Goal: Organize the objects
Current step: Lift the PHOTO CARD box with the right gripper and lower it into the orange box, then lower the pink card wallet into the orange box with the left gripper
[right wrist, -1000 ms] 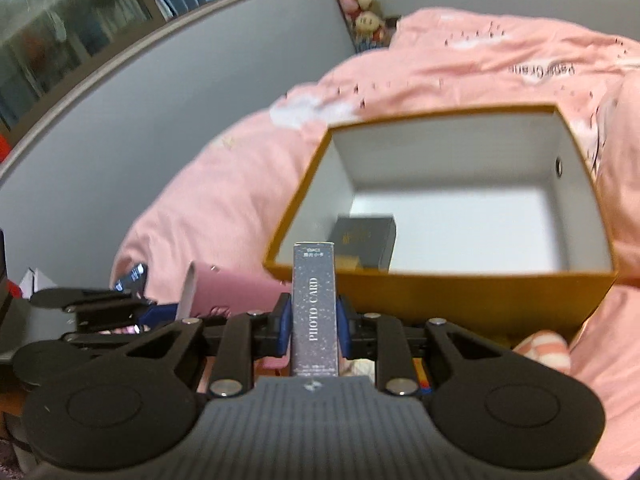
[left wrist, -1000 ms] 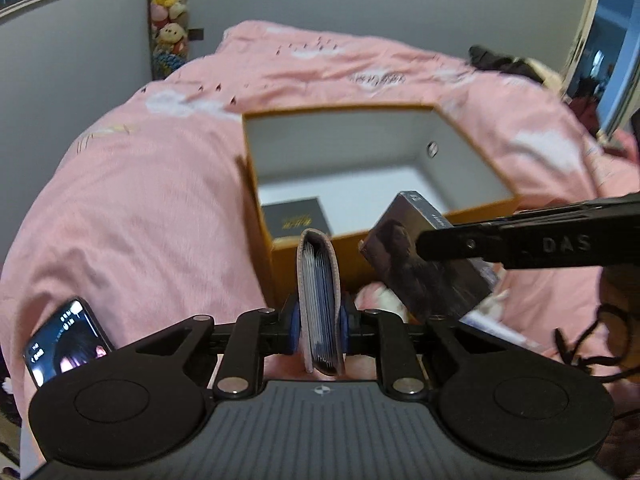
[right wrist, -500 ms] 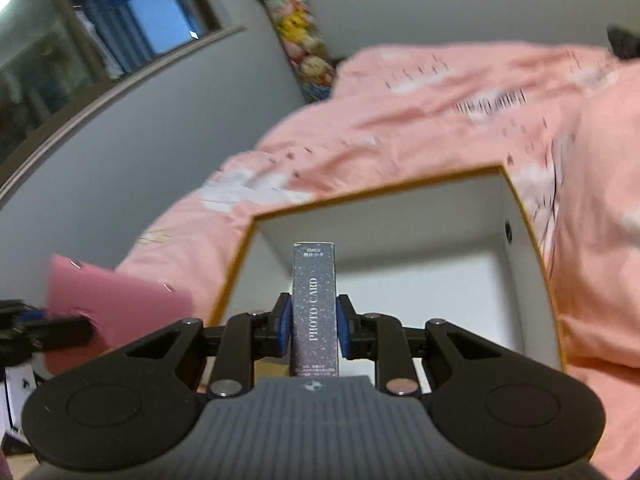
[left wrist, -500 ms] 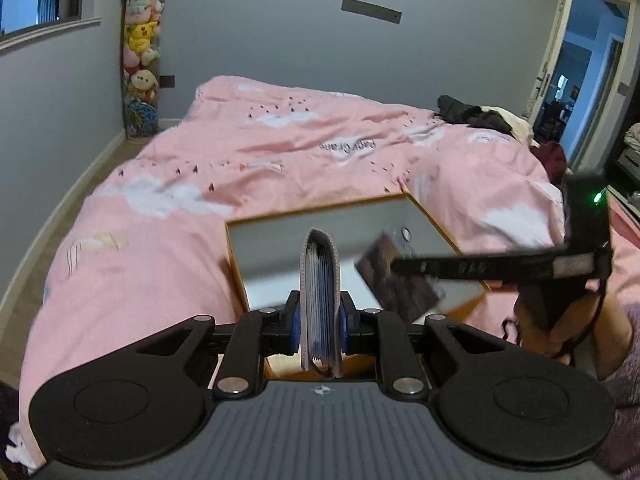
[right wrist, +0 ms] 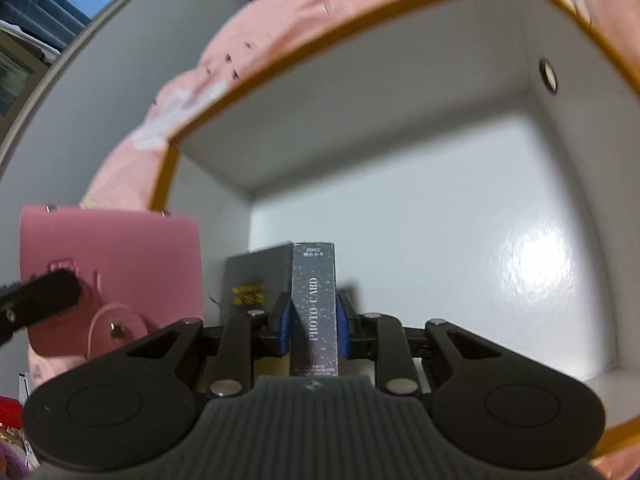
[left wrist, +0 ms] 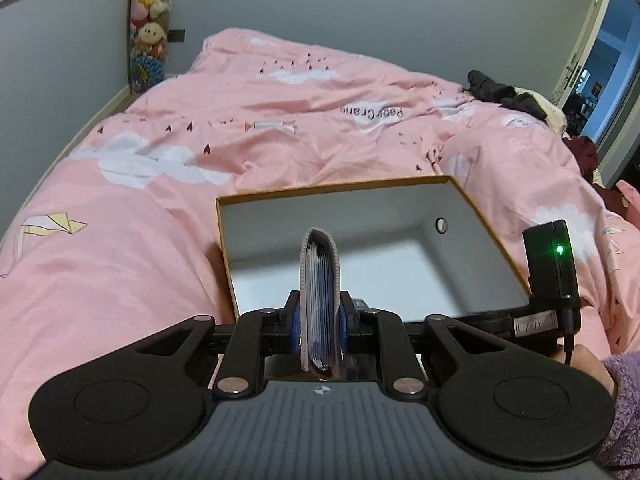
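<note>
I count one box, open, with one dark pack inside. I hold one card holder and one photo-card pack; two grippers total.

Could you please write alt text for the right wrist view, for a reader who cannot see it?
The right gripper clamps a dark box labelled PHOTO CARD upright, low inside an open white-lined storage box with orange edges. A dark grey box sits behind it, and a pink card holder is at left.

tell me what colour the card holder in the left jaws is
Pink card holder, clearest in the right wrist view.
</note>
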The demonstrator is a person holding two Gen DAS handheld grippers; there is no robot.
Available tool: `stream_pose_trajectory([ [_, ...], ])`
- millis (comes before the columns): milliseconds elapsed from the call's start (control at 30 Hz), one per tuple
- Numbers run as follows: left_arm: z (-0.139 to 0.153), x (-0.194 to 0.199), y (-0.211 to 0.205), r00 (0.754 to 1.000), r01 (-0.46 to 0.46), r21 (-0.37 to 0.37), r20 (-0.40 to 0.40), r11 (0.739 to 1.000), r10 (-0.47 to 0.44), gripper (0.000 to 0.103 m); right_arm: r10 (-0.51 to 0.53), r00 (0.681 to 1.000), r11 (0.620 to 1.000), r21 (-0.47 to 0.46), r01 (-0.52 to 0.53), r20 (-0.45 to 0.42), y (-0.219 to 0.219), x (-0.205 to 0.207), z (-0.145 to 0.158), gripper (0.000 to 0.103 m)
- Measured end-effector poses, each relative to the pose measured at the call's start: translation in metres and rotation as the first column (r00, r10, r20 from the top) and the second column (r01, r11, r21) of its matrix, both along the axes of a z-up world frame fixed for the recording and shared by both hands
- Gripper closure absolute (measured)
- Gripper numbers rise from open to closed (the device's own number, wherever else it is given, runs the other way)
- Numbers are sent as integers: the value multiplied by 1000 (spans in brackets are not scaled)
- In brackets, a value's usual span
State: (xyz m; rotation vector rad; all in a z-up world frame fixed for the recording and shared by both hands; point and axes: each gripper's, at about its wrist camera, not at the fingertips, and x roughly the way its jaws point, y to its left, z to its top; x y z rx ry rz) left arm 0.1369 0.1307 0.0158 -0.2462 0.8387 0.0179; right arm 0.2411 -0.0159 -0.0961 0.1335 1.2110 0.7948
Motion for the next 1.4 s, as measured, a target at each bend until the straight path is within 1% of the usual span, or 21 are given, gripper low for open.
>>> stream_pose_trajectory([
  [100,-6,8,1,1000,4,2,-13,1000,-4,83,37,999,999,-28,-38,-37,2,3,-7,78],
  [133,-8,11,2,1000,6,-2,-18,1000,-6,83,48,998,998,-44,-49,-34,3,3,-7,75],
  [233,-13,18,4,999,12,-16,-32,1000,-12,83,85,995,987,-139,-77,54,6,-1,-1,70],
  [267,-14,21,4,999,12,-20,-34,1000,-12,83,100,991,982,-170,-84,86,6,-2,1,70],
  [333,-17,25,4,999,10,-27,-38,1000,-11,83,128,985,975,-198,-103,115,6,-4,2,70],
  [400,-19,30,5,999,7,-37,-40,999,-8,83,149,984,972,-195,-128,98,4,-3,1,73],
  [467,-22,35,7,999,3,-52,-45,999,-5,83,166,982,970,-195,-147,89,4,-3,-2,80],
  [533,-24,40,8,999,1,-66,-49,998,-5,83,183,981,969,-183,-169,67,6,-3,-5,83],
  [600,-24,45,8,999,2,-66,-49,998,-5,83,190,981,969,-172,-180,44,7,-1,-6,84],
  [633,-24,46,7,999,5,-63,-47,998,-8,83,196,979,967,-179,-182,62,8,-2,-3,83],
  [667,-23,48,6,999,11,-60,-46,998,-14,83,210,972,965,-182,-189,101,9,-4,3,79],
  [733,-23,53,6,998,26,-65,-55,998,-29,83,235,959,965,-160,-210,157,8,-4,15,76],
  [767,-24,56,7,998,26,-77,-60,997,-31,83,245,956,964,-141,-224,160,10,-2,19,71],
  [800,-26,58,7,997,28,-91,-63,995,-34,83,250,956,965,-121,-233,155,9,0,22,70],
  [867,-30,60,7,997,22,-131,-64,991,-30,83,248,958,968,-85,-238,146,7,4,27,70],
  [967,-43,67,11,998,-8,-210,-60,978,-5,83,245,958,969,-74,-236,148,7,5,29,68],
  [1000,-47,70,11,998,-20,-217,-67,976,6,83,246,958,969,-72,-238,148,6,5,29,67],
  [1067,-54,78,10,997,-31,-221,-79,975,14,83,241,959,970,-75,-232,149,12,3,25,60],
  [1100,-57,82,11,996,-38,-231,-86,972,18,83,238,959,970,-80,-228,154,13,2,23,59],
  [1200,-64,93,15,995,-62,-263,-96,963,38,83,227,962,972,-102,-213,154,19,9,20,59],
  [1400,-82,110,17,993,-80,-268,-109,960,53,83,218,964,971,-130,-199,152,35,23,15,59],
])
